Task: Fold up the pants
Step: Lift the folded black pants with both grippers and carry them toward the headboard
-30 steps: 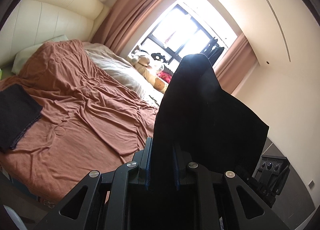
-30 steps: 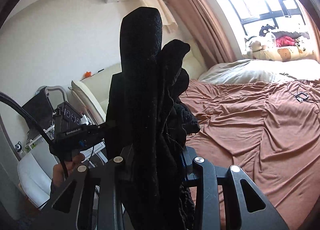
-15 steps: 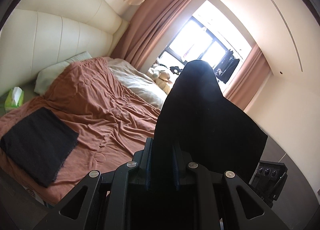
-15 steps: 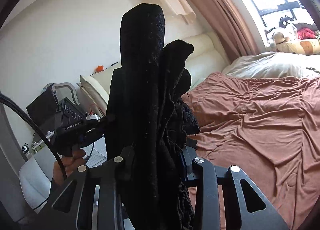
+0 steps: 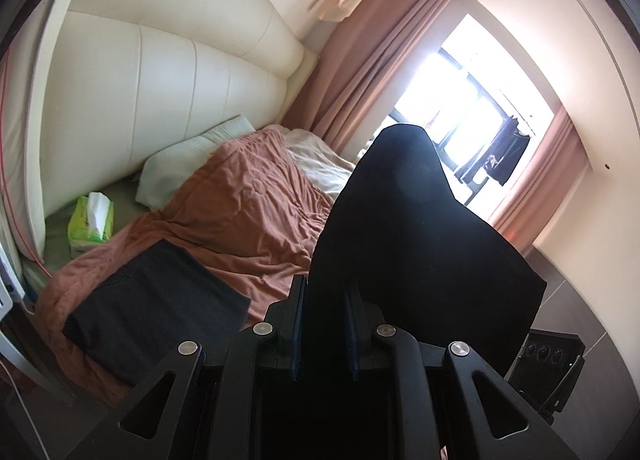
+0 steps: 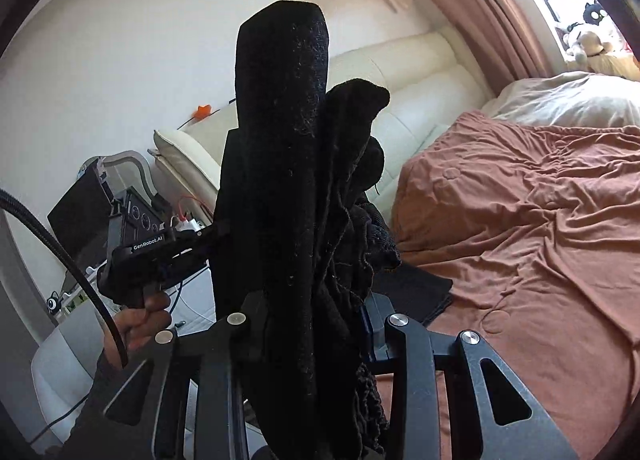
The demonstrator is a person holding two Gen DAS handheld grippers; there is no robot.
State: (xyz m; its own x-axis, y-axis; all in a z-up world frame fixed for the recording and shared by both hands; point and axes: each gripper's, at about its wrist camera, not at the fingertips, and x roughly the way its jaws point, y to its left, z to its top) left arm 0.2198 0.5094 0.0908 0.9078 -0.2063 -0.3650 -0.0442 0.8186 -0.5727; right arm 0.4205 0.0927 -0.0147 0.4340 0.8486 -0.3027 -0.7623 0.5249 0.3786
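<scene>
Bedroom: a bed (image 5: 248, 212) under a rumpled rust-brown cover, backed by a cream padded headboard (image 5: 168, 92), with pink curtains (image 5: 360, 72) beside a bright window (image 5: 480, 100). A green tissue box (image 5: 91, 226) stands by the pillow (image 5: 180, 168) at the head of the bed. A dark folded cloth (image 5: 156, 300) lies flat on the near corner of the cover.

My left claw (image 5: 323, 324) is narrow, its blue-edged pads pressed on a fold of the black pants (image 5: 420, 252), which rise ahead of it in a smooth peak and spread to the right, held in the air above the bed's edge.

My right claw (image 6: 308, 324) is likewise clamped on the pants (image 6: 280, 164); here the cloth is bunched thick between the pads and stands up as a tall, linty roll with a shorter fold just beside it.

In the right view my left hand (image 6: 140, 320) grips the handle of the other claw, at the left, with the pants stretched between the two.
</scene>
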